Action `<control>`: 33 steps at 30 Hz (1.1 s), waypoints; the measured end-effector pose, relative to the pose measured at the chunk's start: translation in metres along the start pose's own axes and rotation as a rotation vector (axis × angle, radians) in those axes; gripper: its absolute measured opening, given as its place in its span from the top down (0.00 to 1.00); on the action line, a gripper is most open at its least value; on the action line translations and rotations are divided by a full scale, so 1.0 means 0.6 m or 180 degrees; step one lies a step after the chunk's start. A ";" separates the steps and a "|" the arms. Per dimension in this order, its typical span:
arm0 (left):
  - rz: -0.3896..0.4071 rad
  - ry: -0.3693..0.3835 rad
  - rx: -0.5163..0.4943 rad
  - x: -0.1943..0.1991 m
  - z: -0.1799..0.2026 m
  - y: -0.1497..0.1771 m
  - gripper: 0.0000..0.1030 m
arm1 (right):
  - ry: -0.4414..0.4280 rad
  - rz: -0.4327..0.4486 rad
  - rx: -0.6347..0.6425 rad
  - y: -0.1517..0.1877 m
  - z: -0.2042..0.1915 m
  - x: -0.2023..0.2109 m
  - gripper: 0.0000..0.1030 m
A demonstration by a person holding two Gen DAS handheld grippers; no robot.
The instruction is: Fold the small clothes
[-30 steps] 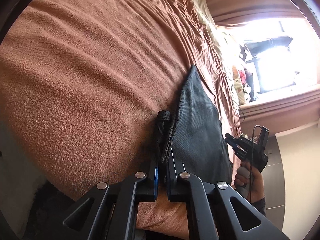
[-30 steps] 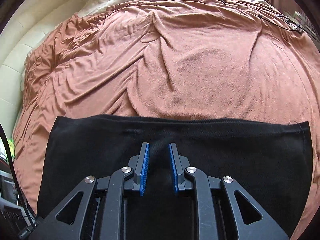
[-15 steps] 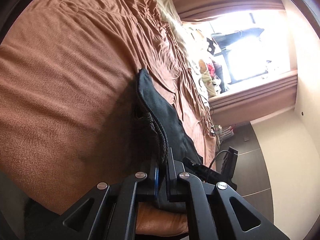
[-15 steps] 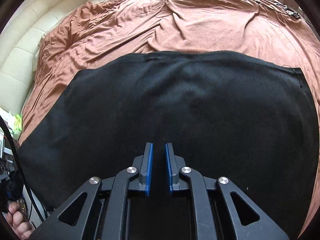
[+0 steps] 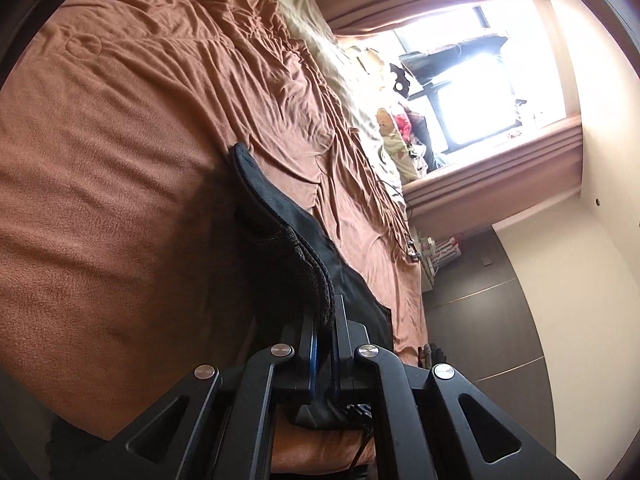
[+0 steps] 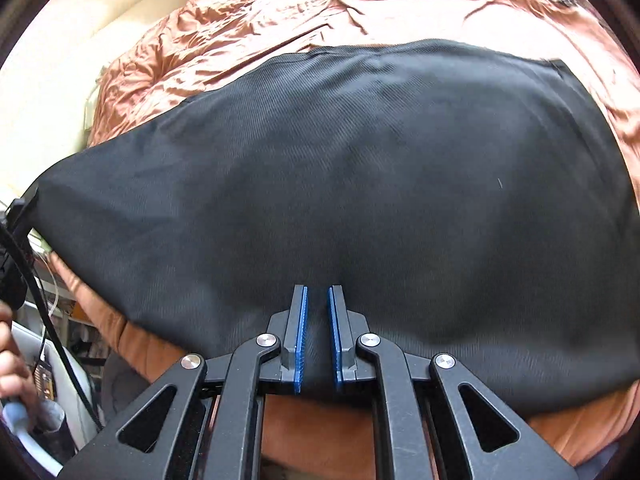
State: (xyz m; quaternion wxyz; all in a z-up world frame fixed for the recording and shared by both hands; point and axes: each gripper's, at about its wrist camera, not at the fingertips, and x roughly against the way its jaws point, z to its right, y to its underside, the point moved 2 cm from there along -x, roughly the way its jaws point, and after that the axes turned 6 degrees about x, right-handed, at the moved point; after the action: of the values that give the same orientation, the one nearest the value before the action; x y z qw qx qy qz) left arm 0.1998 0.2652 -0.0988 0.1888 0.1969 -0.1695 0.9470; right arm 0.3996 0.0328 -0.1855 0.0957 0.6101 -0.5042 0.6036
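A black knit garment [image 6: 360, 184] lies spread on a brown bed blanket [image 6: 280, 16]. My right gripper [image 6: 318, 292] is shut on the garment's near edge at its middle, with the fabric pinched between the blue pads. In the left wrist view the same garment [image 5: 280, 224] shows edge-on as a folded hem. My left gripper [image 5: 325, 308] is shut on that thick hem, which rises out between the fingers. The left gripper's body also shows at the far left of the right wrist view [image 6: 12, 240].
The brown blanket [image 5: 120, 160] covers the whole bed, wrinkled toward the far side. A cream headboard [image 6: 80, 40] stands at the left. A bright window [image 5: 472, 92], curtains and clutter lie beyond the bed. Dark flooring [image 5: 480, 300] runs alongside.
Both grippers have pulled the garment's near edge toward the bed's front edge. The black cloth now fills most of the right wrist view. The left view has swung toward the window.
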 end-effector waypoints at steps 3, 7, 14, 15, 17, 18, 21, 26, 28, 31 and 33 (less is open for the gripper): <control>0.0001 0.0005 -0.0032 -0.002 0.008 0.001 0.96 | -0.0027 0.0005 -0.0025 0.026 -0.002 0.009 0.93; -0.0006 0.0031 -0.0078 -0.004 0.020 0.002 0.96 | -0.0005 -0.0010 0.0036 0.044 -0.011 0.023 0.93; -0.0021 0.0089 -0.0157 -0.002 0.046 0.002 0.96 | 0.0007 0.0133 0.0063 0.045 -0.012 0.061 0.93; -0.0029 0.0100 -0.0178 -0.004 0.051 0.002 0.96 | 0.0001 0.0168 0.0045 0.044 -0.010 0.066 0.93; -0.0046 0.0116 -0.0221 -0.009 0.062 0.004 0.96 | -0.0019 0.0225 0.0021 0.038 -0.004 0.074 0.93; -0.0059 0.0125 -0.0246 -0.012 0.068 0.005 0.96 | -0.0013 0.0245 0.0019 0.035 -0.002 0.075 0.93; -0.0093 0.0145 -0.0284 -0.019 0.082 0.008 0.96 | 0.0005 0.0258 0.0034 0.032 -0.007 0.068 0.93; -0.0143 0.0186 -0.0365 -0.034 0.108 0.012 0.96 | -0.0047 0.0185 0.0039 0.039 -0.017 0.036 0.93; -0.0176 0.0205 -0.0390 -0.042 0.119 0.011 0.96 | -0.0075 0.0129 0.0049 0.040 -0.018 0.023 0.93; -0.0228 0.0240 -0.0428 -0.054 0.137 0.015 0.96 | -0.0104 0.0083 0.0060 0.041 -0.019 0.010 0.93; -0.0264 0.0247 -0.0468 -0.063 0.150 0.018 0.96 | -0.0138 0.0088 0.0064 0.042 -0.018 0.010 0.93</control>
State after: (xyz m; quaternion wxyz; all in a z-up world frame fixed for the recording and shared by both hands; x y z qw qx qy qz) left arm 0.2554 0.2089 -0.0400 0.2483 0.1525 -0.2228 0.9303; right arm 0.3732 0.0258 -0.1903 0.0703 0.6170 -0.5085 0.5965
